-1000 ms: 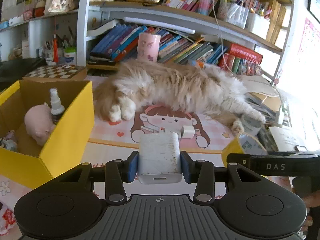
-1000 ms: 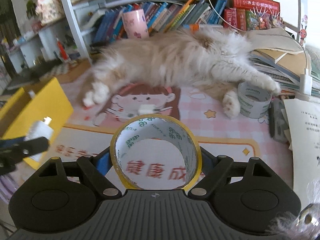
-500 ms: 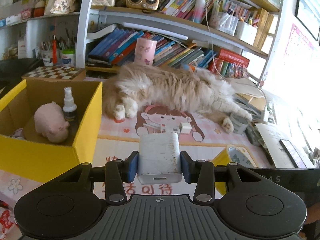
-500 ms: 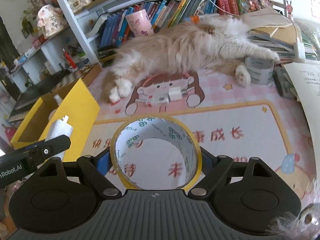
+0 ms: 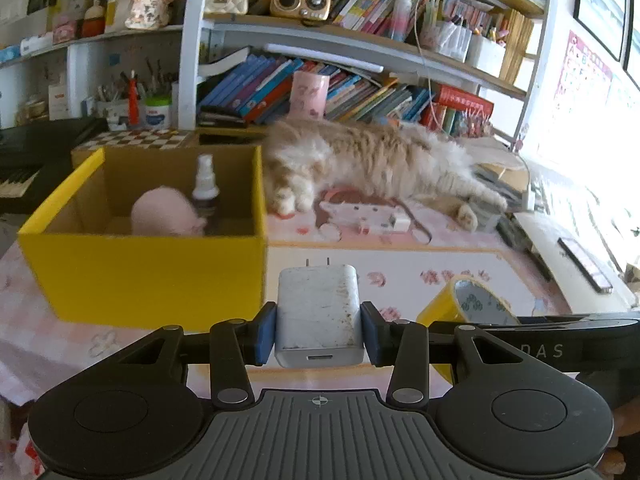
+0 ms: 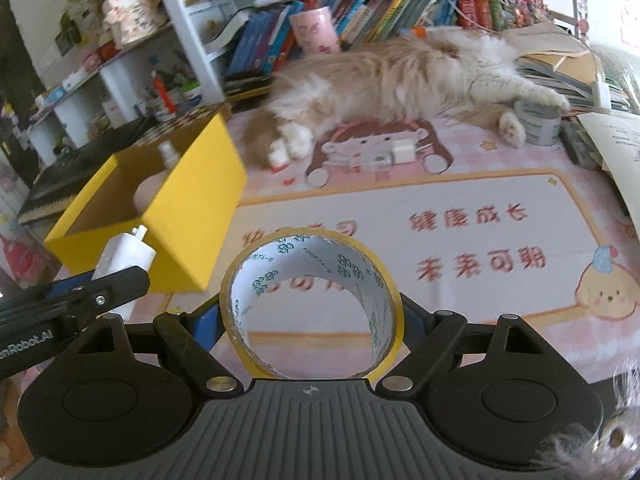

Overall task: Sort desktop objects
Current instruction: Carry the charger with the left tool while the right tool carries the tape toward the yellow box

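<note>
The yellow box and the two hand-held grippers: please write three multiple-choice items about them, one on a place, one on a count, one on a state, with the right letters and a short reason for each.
1. Where is the spray bottle?
A. inside the yellow box
B. on the cat
C. on the shelf

2. How many tape rolls show in the right wrist view?
A. one
B. two
C. four

3. What does the left hand-held gripper hold?
A. nothing
B. a pen
C. a white charger

Answers:
1. A, it stands beside the pink plush toy within the box walls.
2. B, the yellow tape roll in the right hand-held gripper and a grey tape roll by the cat.
3. C, both pads press its sides.
</note>
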